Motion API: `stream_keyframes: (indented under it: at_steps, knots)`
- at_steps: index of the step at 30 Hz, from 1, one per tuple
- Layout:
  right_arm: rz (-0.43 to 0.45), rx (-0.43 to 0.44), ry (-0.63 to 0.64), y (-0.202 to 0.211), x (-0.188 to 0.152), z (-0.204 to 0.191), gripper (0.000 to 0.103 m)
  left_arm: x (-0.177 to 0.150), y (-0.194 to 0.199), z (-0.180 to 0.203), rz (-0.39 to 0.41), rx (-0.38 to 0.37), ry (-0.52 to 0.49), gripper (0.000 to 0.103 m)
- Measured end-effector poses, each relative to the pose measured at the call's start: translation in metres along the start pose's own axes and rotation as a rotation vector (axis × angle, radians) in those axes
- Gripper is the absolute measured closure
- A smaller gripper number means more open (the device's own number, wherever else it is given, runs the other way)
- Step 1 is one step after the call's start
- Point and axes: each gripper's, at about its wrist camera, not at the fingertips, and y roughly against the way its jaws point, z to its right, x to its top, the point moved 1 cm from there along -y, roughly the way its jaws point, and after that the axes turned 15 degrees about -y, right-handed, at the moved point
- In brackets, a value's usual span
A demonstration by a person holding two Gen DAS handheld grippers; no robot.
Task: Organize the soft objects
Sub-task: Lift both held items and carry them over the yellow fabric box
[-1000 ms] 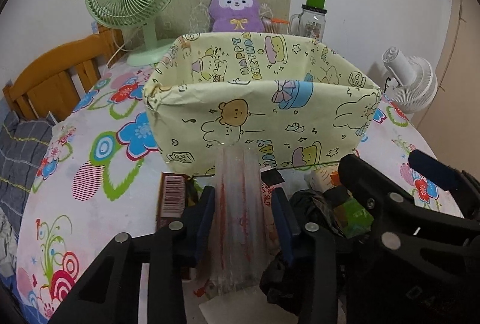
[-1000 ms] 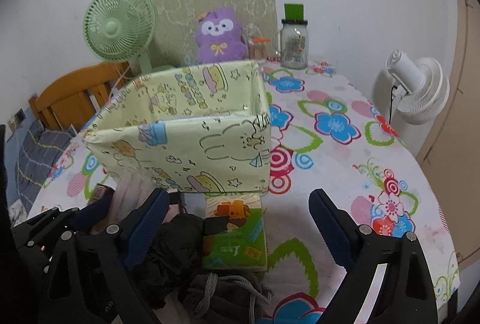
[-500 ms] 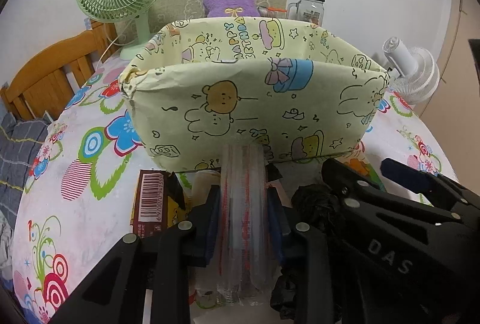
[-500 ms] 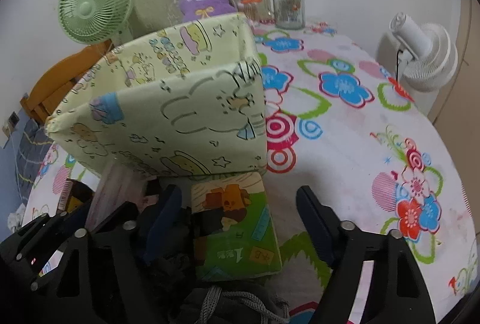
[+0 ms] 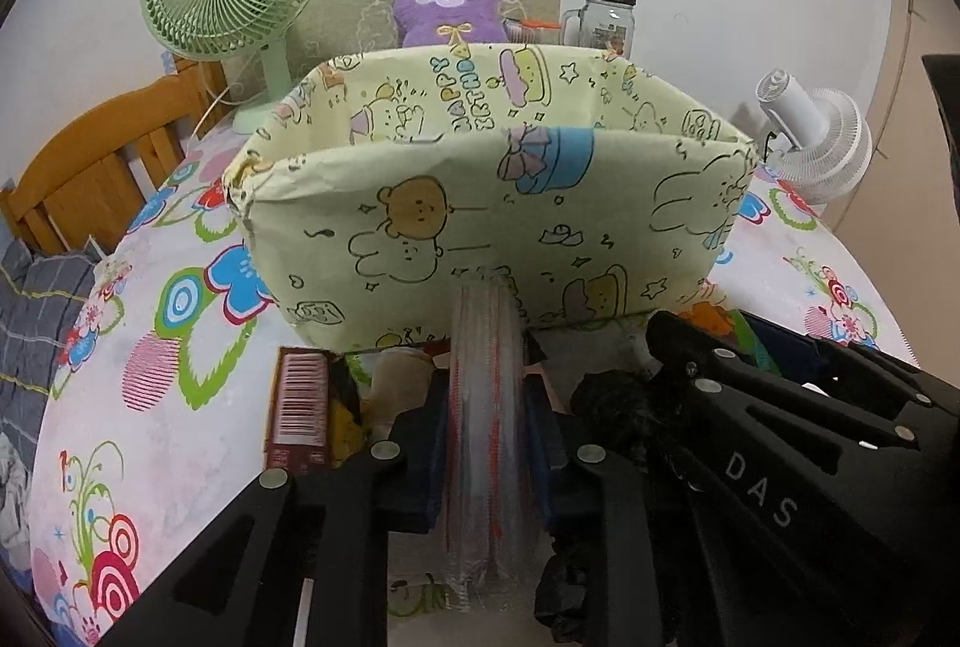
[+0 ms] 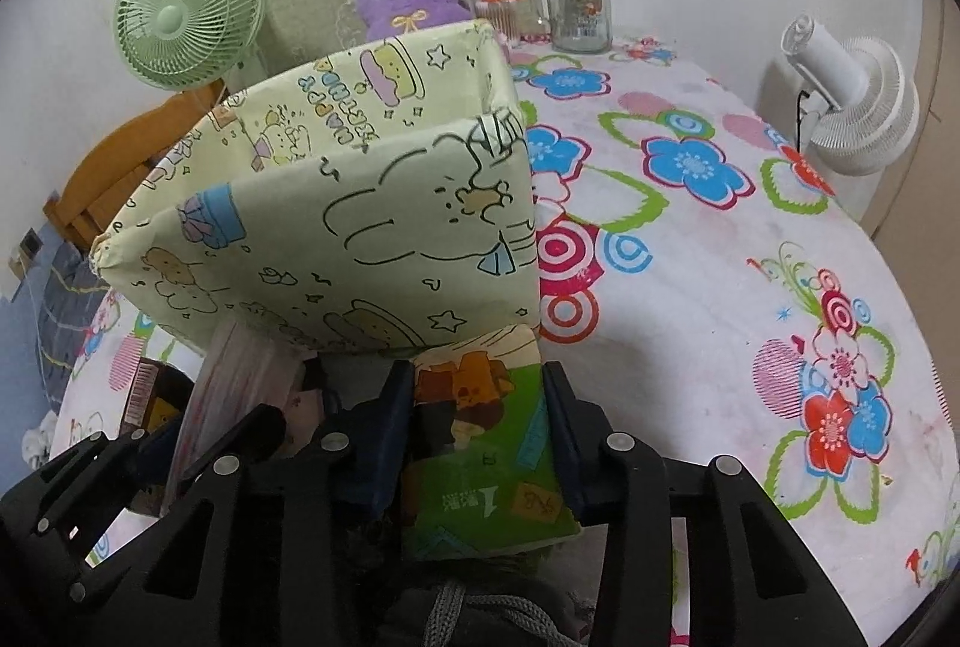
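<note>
The left gripper (image 5: 486, 443) has just been closing and pinches a clear plastic pack (image 5: 485, 437) with red print, near the front of the yellow box (image 5: 480, 227). The right gripper (image 6: 480, 437) is clamped on a green tissue pack (image 6: 486, 443) at the box's near right corner. Only the left view shows a barcoded packet (image 5: 298, 404) and dark cloth (image 5: 612, 407); only the right view shows open flowered tablecloth (image 6: 720, 287) to the right.
</note>
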Motion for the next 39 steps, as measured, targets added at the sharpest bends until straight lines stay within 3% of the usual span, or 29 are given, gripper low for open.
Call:
stream_keyframes:
  at_steps: [39]
  knots:
    - [0.242,0.078,0.069,0.119,0.003,-0.031,0.059,0.012,0.1,-0.009,0.204,0.093,0.034,0.082]
